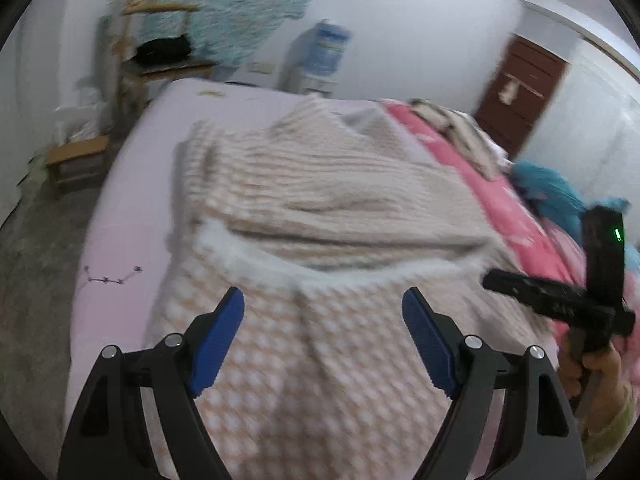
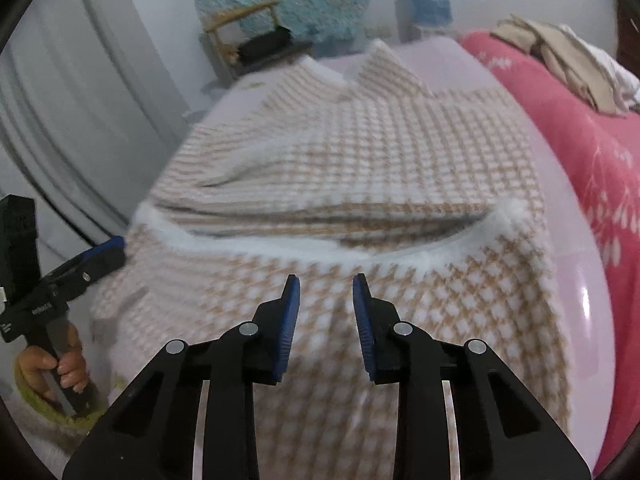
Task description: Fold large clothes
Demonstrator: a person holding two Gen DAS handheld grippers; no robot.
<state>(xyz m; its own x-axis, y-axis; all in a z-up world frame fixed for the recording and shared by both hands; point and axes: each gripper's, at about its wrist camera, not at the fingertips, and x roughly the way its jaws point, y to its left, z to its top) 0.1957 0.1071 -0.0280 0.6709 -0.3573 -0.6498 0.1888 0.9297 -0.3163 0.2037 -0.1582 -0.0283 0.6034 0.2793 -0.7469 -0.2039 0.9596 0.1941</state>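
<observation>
A large beige-and-white checked fleece garment (image 1: pixel 320 208) lies spread on the lilac bed sheet (image 1: pixel 120 248), with a white fuzzy hem folded across its middle; it also shows in the right wrist view (image 2: pixel 360 168). My left gripper (image 1: pixel 323 296) is open wide, empty, just above the garment's near part. My right gripper (image 2: pixel 326 284) is open with a narrower gap, empty, over the near part too. The right gripper also appears at the right edge of the left wrist view (image 1: pixel 560 300). The left gripper shows at the left of the right wrist view (image 2: pixel 100 256).
A pink blanket (image 2: pixel 580 120) covers the bed's right side, with a pile of beige clothes (image 2: pixel 568 56) on it. A wooden chair (image 2: pixel 248 36) and a water dispenser (image 2: pixel 430 0) stand by the far wall. A brown door (image 1: pixel 520 88) is at the right.
</observation>
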